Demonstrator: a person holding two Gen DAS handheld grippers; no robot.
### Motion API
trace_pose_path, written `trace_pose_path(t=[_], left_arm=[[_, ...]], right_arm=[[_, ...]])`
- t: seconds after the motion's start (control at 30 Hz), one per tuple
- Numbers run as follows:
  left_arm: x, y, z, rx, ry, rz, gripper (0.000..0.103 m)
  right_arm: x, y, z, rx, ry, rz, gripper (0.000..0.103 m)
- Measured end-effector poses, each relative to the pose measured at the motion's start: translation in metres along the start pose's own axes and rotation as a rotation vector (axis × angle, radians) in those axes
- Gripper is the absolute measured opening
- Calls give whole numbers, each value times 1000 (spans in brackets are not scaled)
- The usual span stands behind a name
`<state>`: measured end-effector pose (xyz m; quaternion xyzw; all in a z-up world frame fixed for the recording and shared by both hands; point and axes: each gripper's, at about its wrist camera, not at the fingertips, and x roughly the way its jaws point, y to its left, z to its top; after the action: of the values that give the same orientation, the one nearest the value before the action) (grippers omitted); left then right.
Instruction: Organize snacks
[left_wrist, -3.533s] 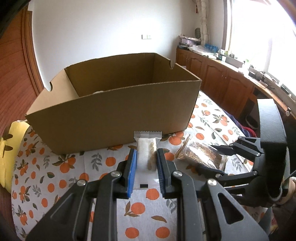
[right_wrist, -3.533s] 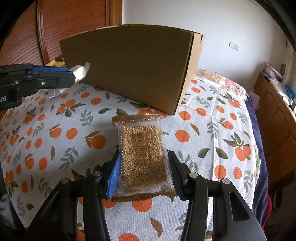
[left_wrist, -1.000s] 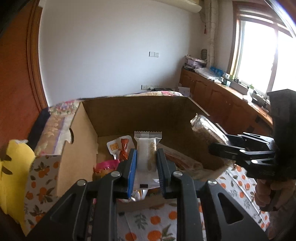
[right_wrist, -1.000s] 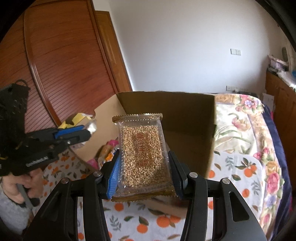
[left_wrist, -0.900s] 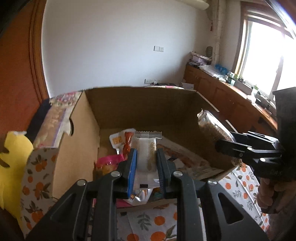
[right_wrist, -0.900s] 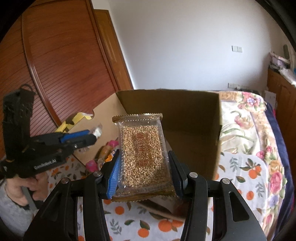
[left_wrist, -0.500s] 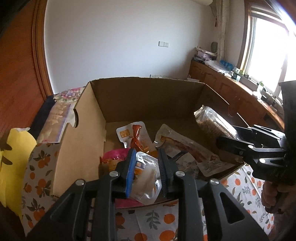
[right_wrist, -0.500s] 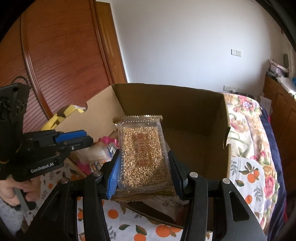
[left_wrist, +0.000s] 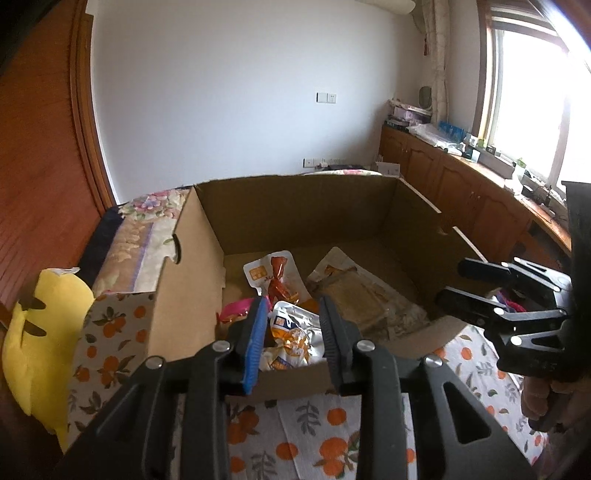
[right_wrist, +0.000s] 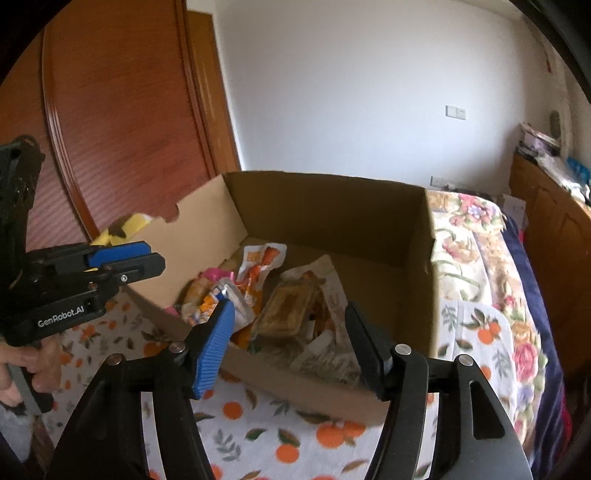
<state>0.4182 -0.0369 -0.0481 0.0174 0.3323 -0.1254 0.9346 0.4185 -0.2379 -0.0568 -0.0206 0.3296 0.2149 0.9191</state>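
Home bedroom: floral bedspread, wardrobe.

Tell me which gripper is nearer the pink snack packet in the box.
Left. The left gripper hangs just above and beside the pink snack packet; the right gripper sits farther along the cardboard box, both jaws opening, empty.

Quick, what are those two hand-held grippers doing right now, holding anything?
Left hand-held gripper: jaws opening, nothing held; the snack packets lie below in the cardboard box.
Right hand-held gripper: jaws opening, nothing between them.

Bright window glare, fisheye-warped edges, slight blur
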Motion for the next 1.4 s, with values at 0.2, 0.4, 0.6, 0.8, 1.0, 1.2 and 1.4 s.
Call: trace_pose_path(t=[0.2, 0.4, 0.6, 0.8, 1.0, 1.2, 1.4], left_arm=[[-44, -11, -6, 26, -44, 11, 30], [-89, -18, -14, 35, -86, 9, 34], [-125, -31, -30, 47, -108, 4, 37], [-157, -40, -52, 59, -129, -2, 39], [-185, -47, -73, 64, -145, -2, 41], [-207, -53, -98, 64, -158, 7, 44], [-223, -57, -120, 59, -168, 44, 47]], right_arm=[[-40, 9, -5, 13, -43, -37, 64], [-82, 22, -12, 16, -73, -65, 64], [-124, 41, -31, 24, -104, -99, 67], [-152, 57, -54, 29, -124, -143, 70], [-173, 70, -77, 47, -141, -164, 71], [-193, 86, -99, 47, -158, -170, 81], [-210, 95, -117, 83, -175, -159, 87]])
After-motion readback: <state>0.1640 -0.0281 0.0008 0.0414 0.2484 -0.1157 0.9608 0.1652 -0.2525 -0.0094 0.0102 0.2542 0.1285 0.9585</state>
